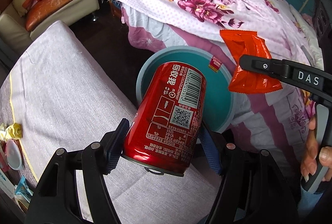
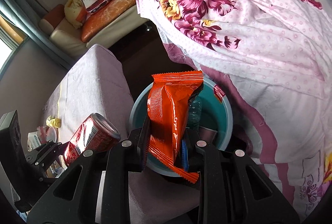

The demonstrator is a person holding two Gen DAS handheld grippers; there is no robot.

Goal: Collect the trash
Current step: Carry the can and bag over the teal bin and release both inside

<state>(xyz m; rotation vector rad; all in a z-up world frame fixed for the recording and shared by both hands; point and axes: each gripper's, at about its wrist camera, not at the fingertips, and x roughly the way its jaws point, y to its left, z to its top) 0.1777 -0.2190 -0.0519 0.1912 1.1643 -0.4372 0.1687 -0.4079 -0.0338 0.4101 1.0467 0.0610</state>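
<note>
Left wrist view: left gripper (image 1: 164,147) clamped across a red cola can (image 1: 166,118), tilted top-down, its far end hanging over the rim of the teal bin (image 1: 143,76) just ahead; right gripper (image 1: 241,62) off to the right, pinching an orange wrapper (image 1: 249,62) beside the bin's far edge, a hand (image 1: 315,151) on its handle. Right wrist view: right gripper (image 2: 166,153) nipped onto the orange wrapper (image 2: 168,112), held upright directly above the bin (image 2: 226,120), a plastic bottle (image 2: 195,112) already inside; can (image 2: 91,136) and left gripper low to the left. Step in hand, by the look: carrying both pieces to the bin. Next move calls for centring each over the opening, then spreading the jaws.
</note>
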